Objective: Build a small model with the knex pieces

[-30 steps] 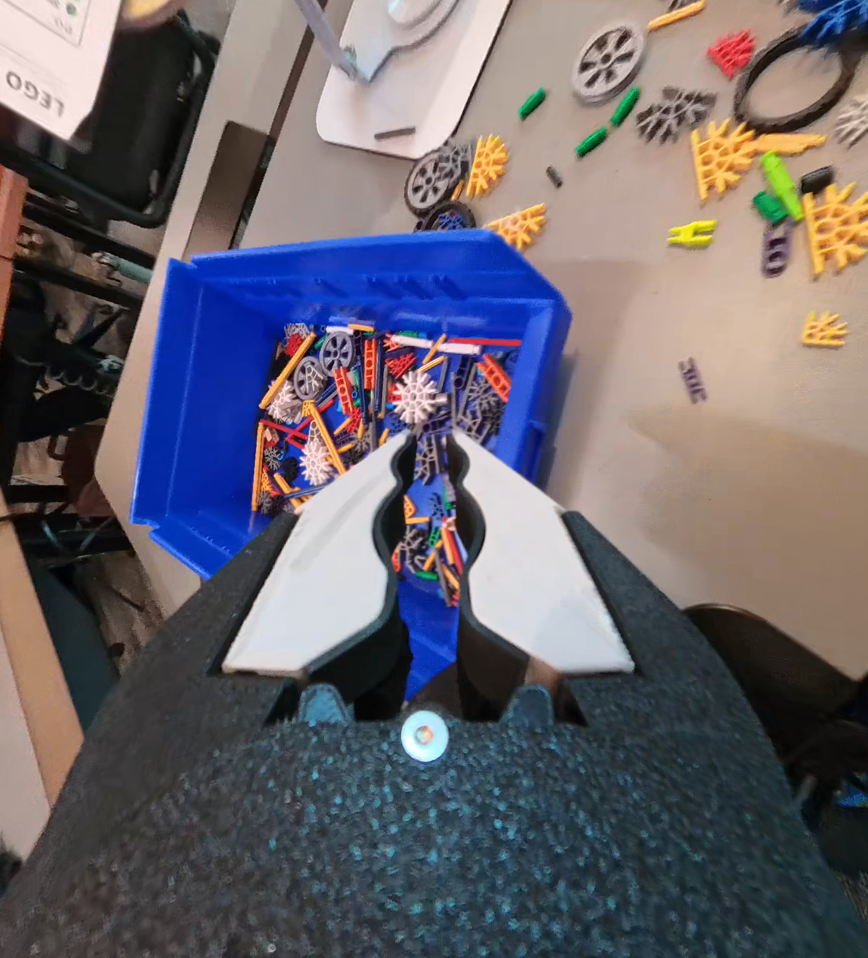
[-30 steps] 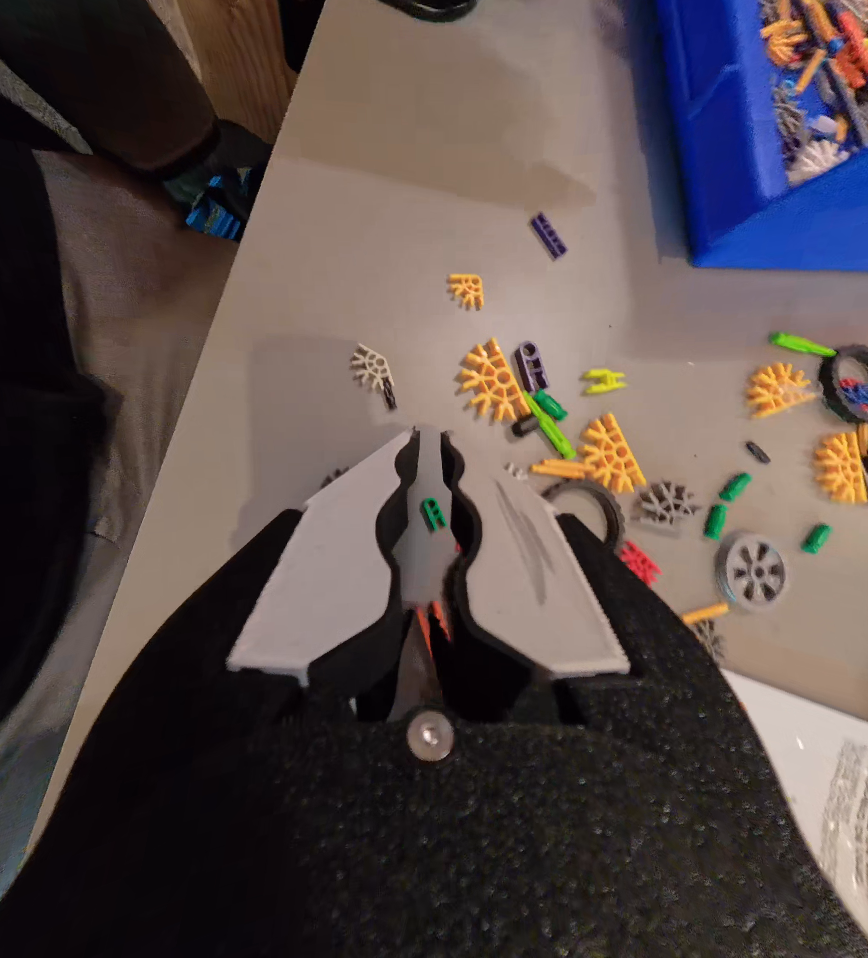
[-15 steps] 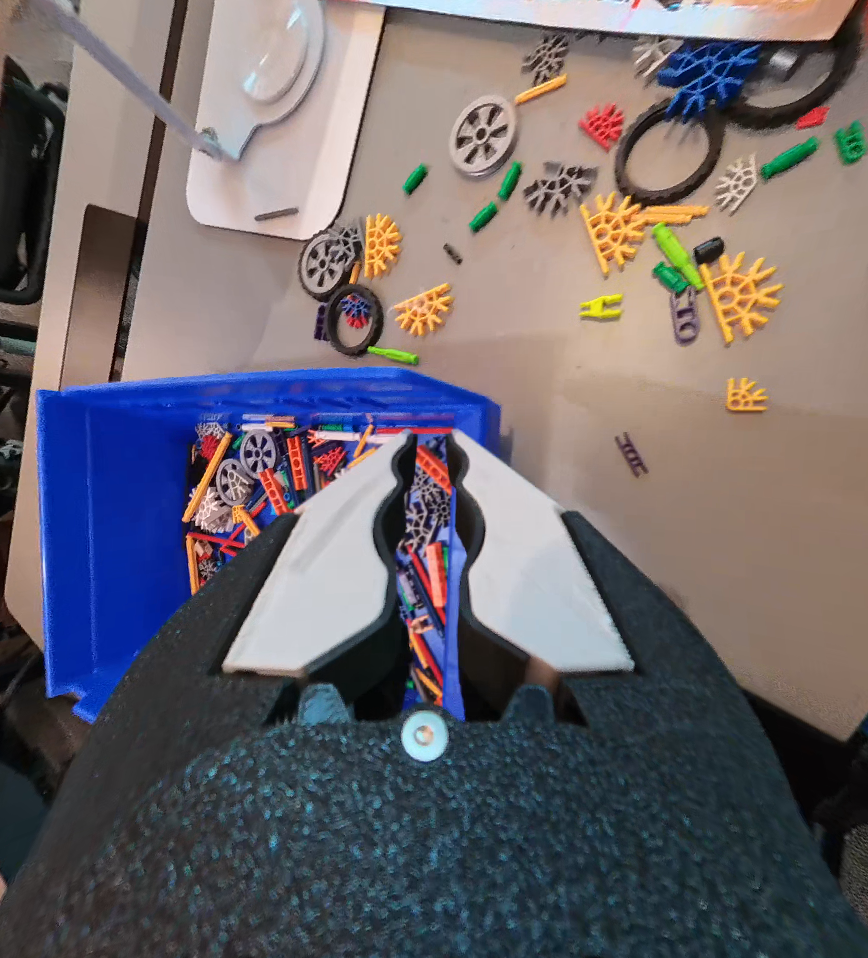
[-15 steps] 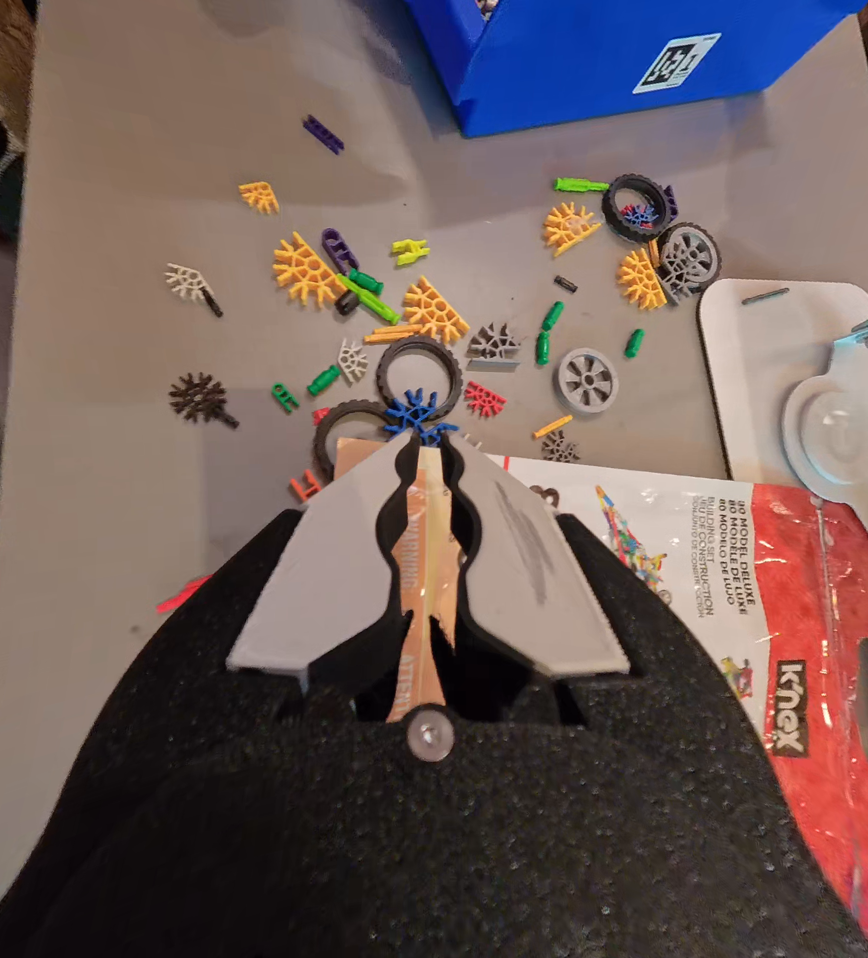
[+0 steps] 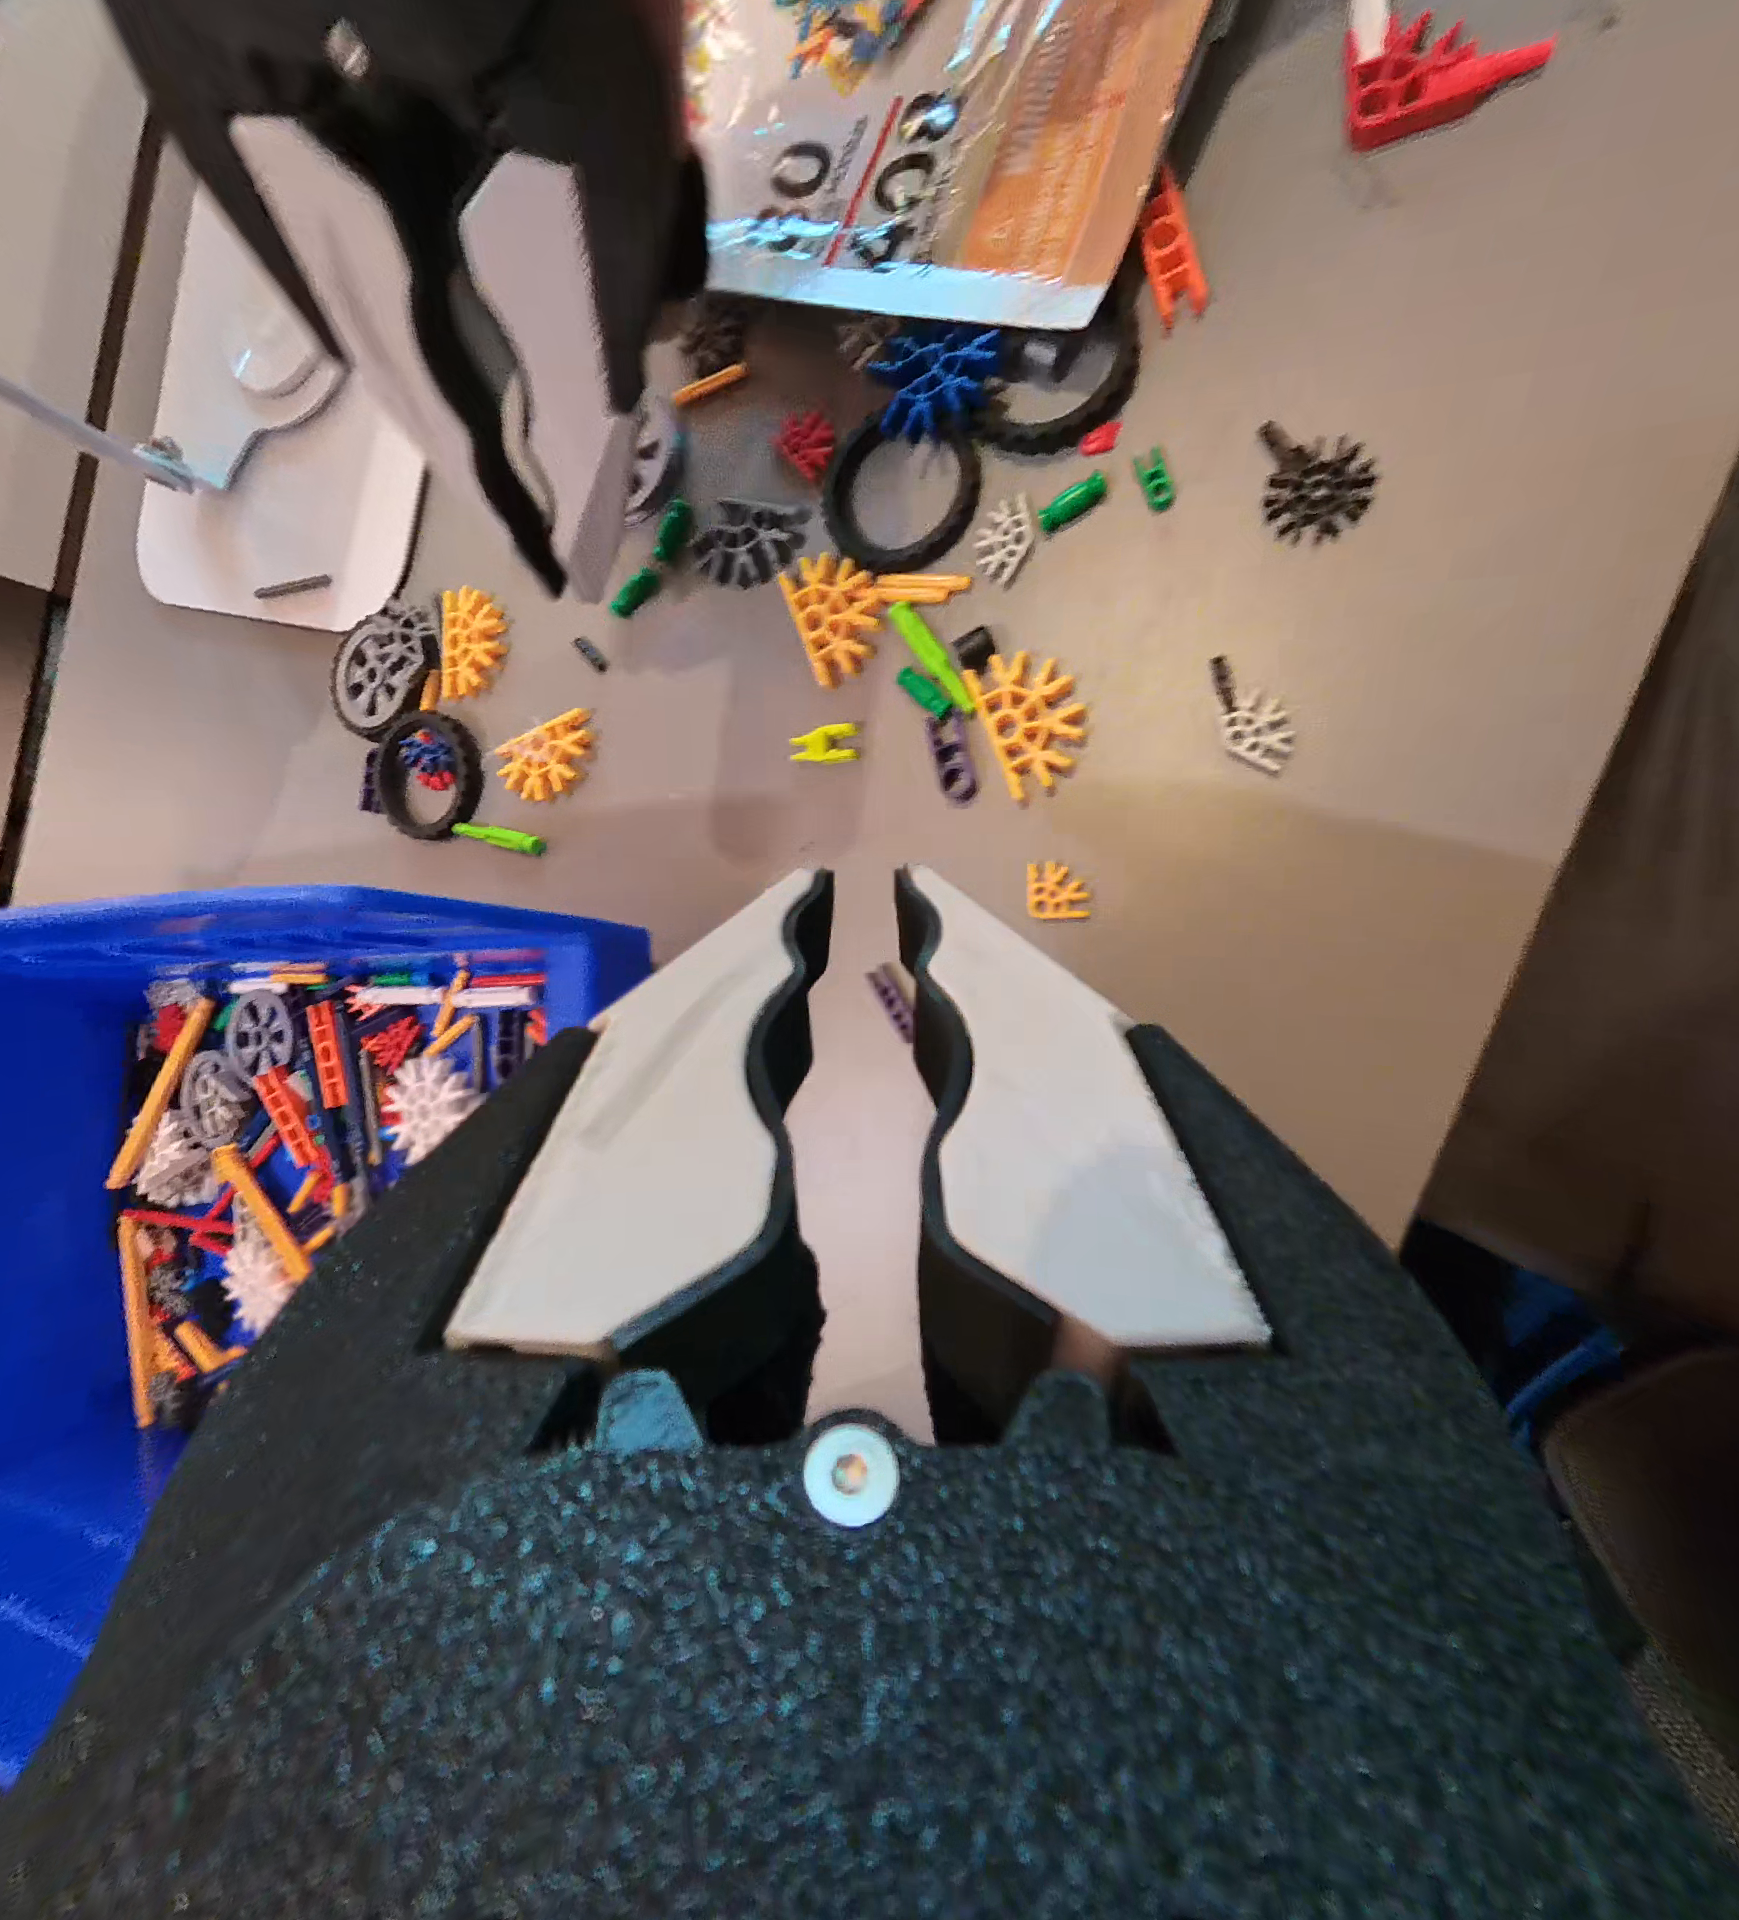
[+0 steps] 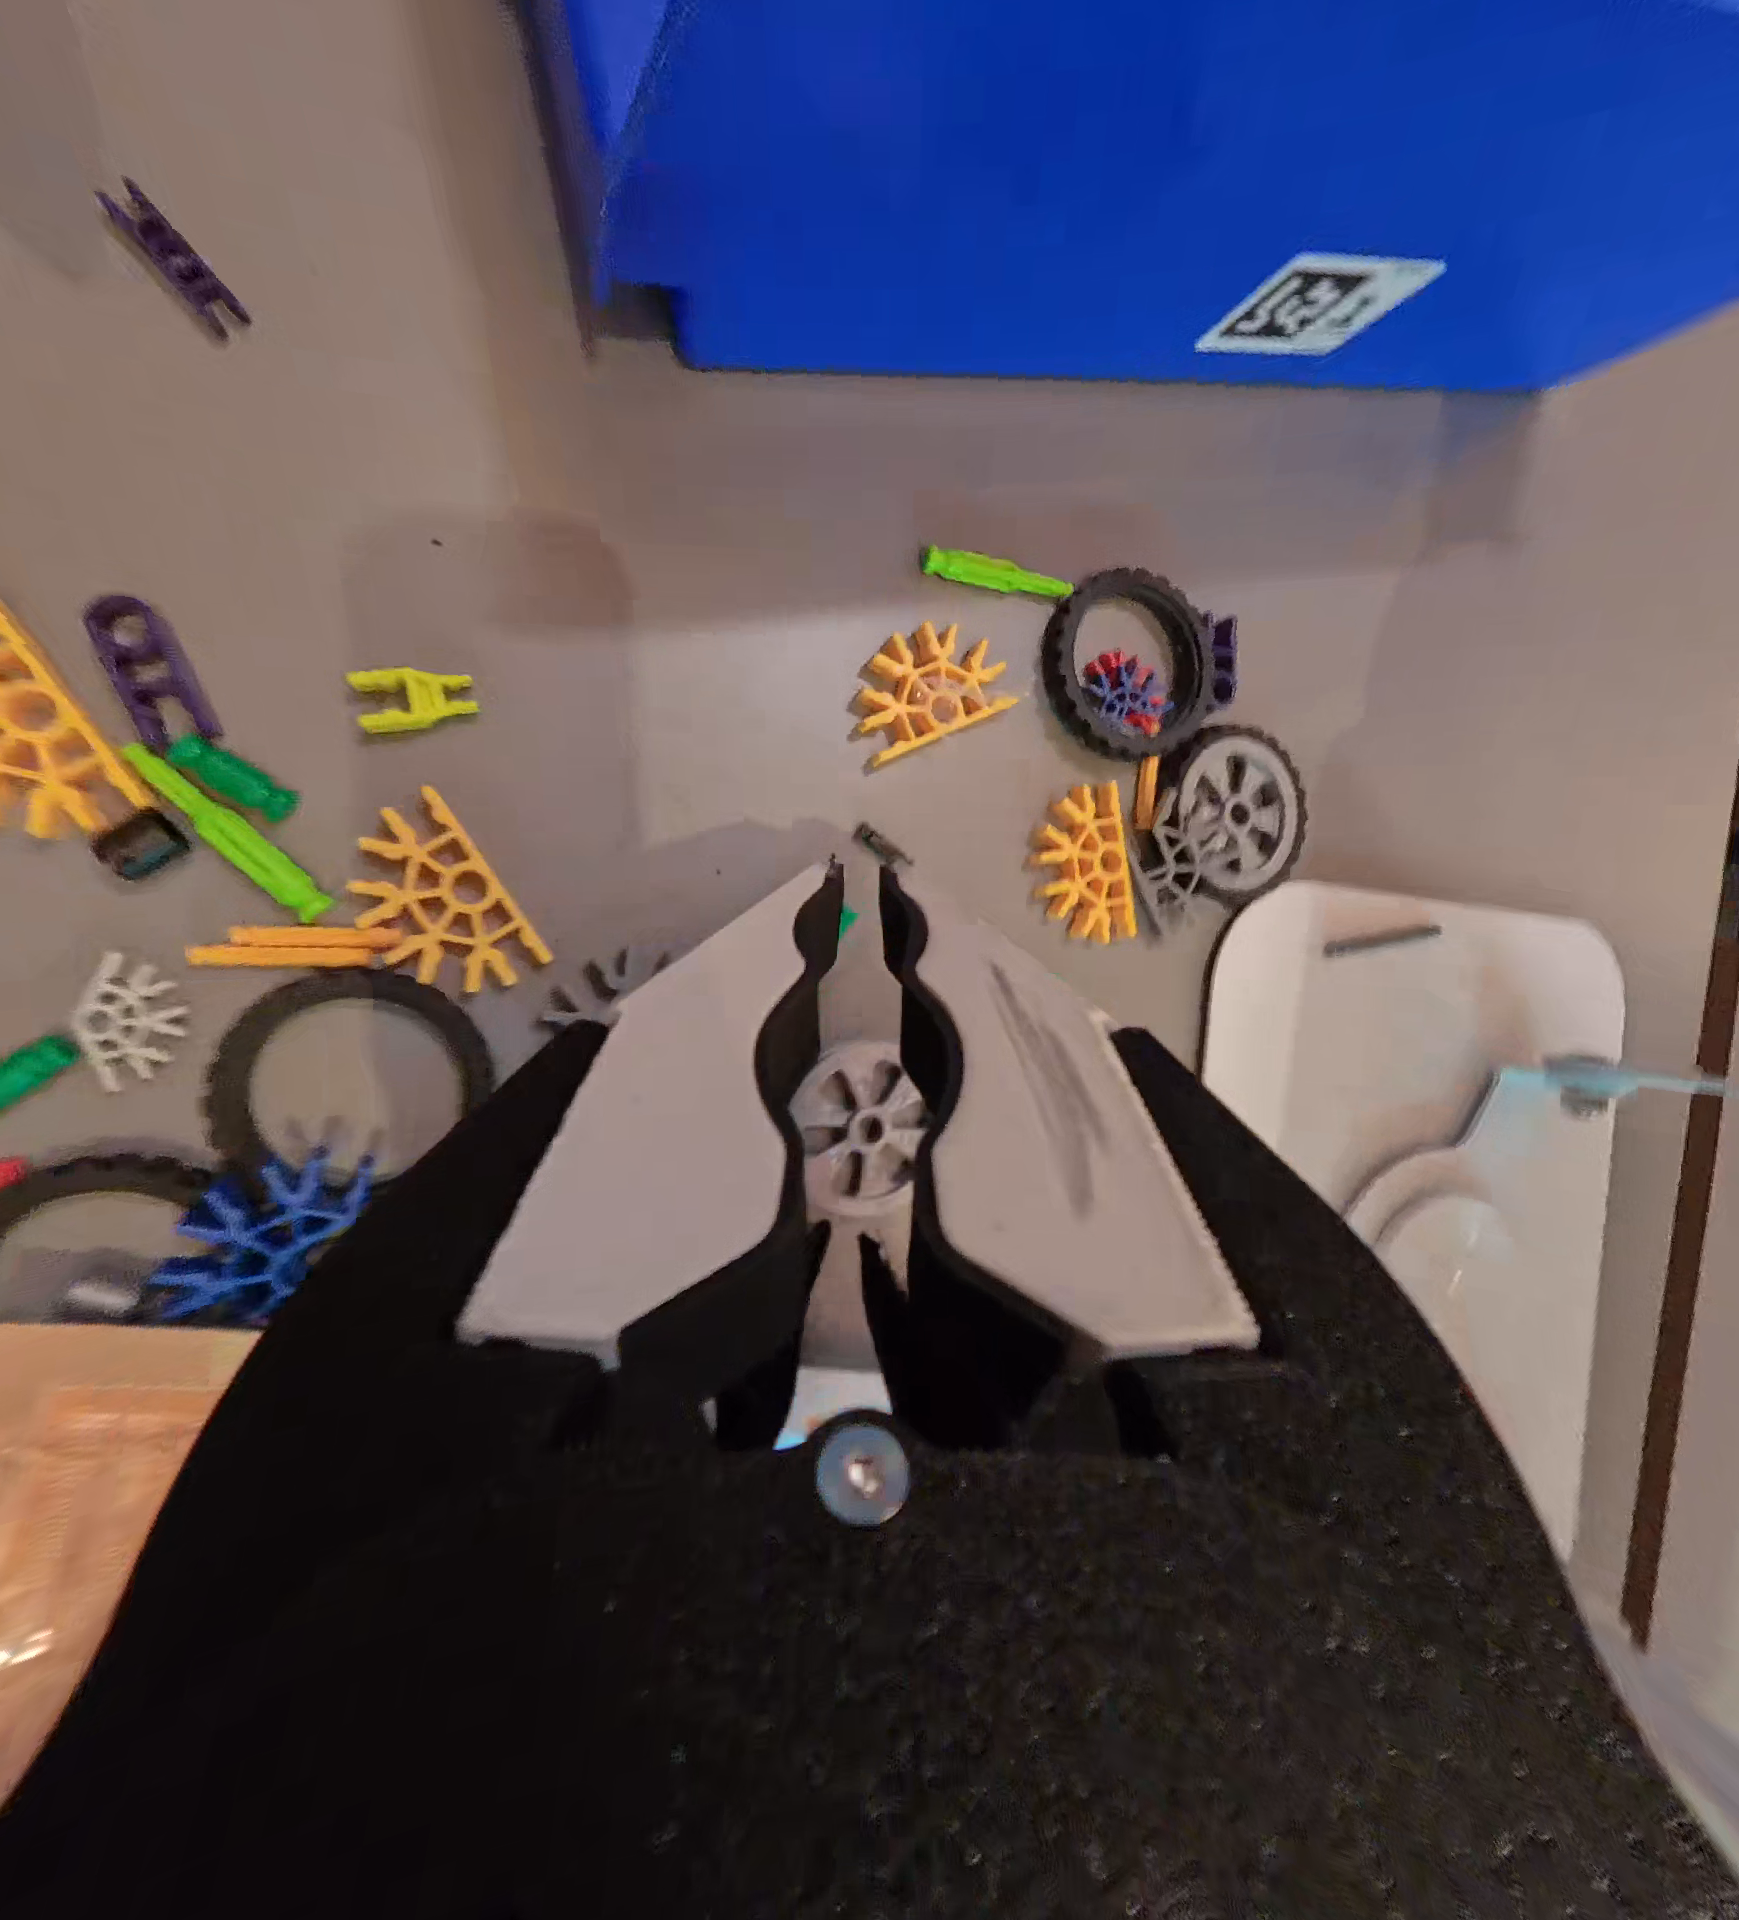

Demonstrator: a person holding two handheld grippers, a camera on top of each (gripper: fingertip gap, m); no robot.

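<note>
**Both grippers over the scattered toy parts, nothing held**

Landmark: blue bin [image 5: 34,1091], on grey table [image 5: 1260,1039]. Right of the bin, left gripper [image 5: 862,883] hovers empty, narrow gap between its tips, purple clip [image 5: 888,1000] just under it. Right gripper [image 6: 857,878] is beyond the bin's front wall, jaws slightly parted, empty, above grey wheel [image 6: 863,1130], which lies flat and closer to this gripper.
</note>
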